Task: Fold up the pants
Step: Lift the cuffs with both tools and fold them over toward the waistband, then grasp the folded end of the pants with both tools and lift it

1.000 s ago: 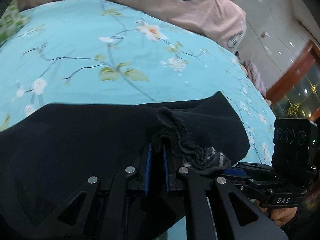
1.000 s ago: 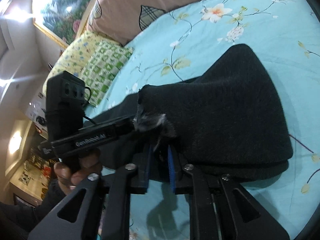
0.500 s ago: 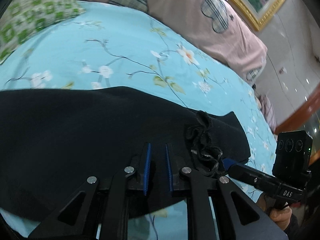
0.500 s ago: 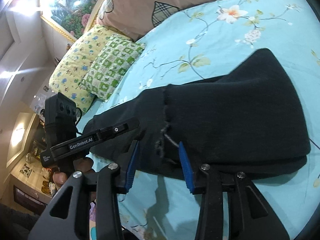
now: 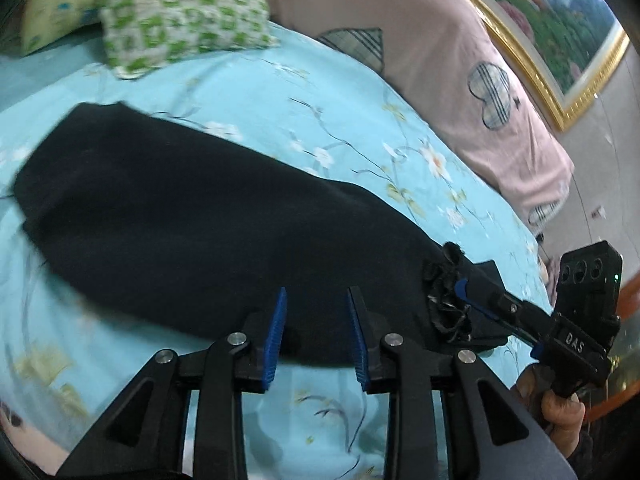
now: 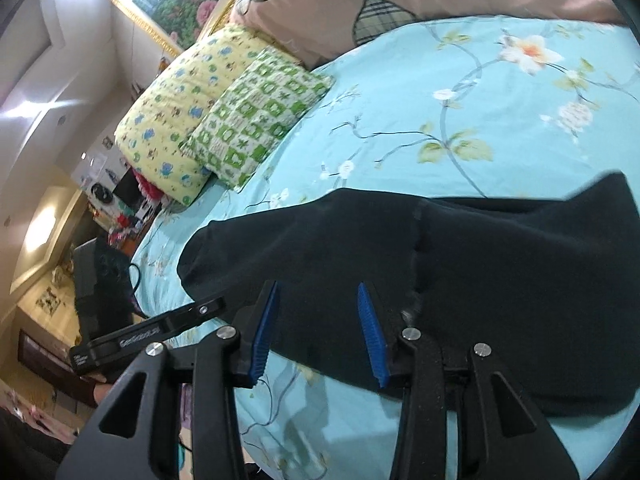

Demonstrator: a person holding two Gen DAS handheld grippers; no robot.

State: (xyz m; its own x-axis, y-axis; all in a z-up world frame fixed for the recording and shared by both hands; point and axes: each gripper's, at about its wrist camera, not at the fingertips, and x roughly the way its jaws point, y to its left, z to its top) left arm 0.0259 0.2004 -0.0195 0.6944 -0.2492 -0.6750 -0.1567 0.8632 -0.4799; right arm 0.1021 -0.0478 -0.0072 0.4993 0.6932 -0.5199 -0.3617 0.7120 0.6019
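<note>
Lying folded on the floral bed: black pants.
Left tool open, right tool open; "DAS" readable.

Left tool, right tool: black linkage arms, silver screws, blue ribbed pads.

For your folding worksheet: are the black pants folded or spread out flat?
Folded: the black pants lie doubled on the floral bedsheet, one layer's edge crossing the other.

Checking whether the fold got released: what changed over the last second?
Both grippers let go: the left gripper and right gripper, shut on the pants a second ago, now stand open and drawn back. The pants lie folded on the bed, which is unchanged.
</note>
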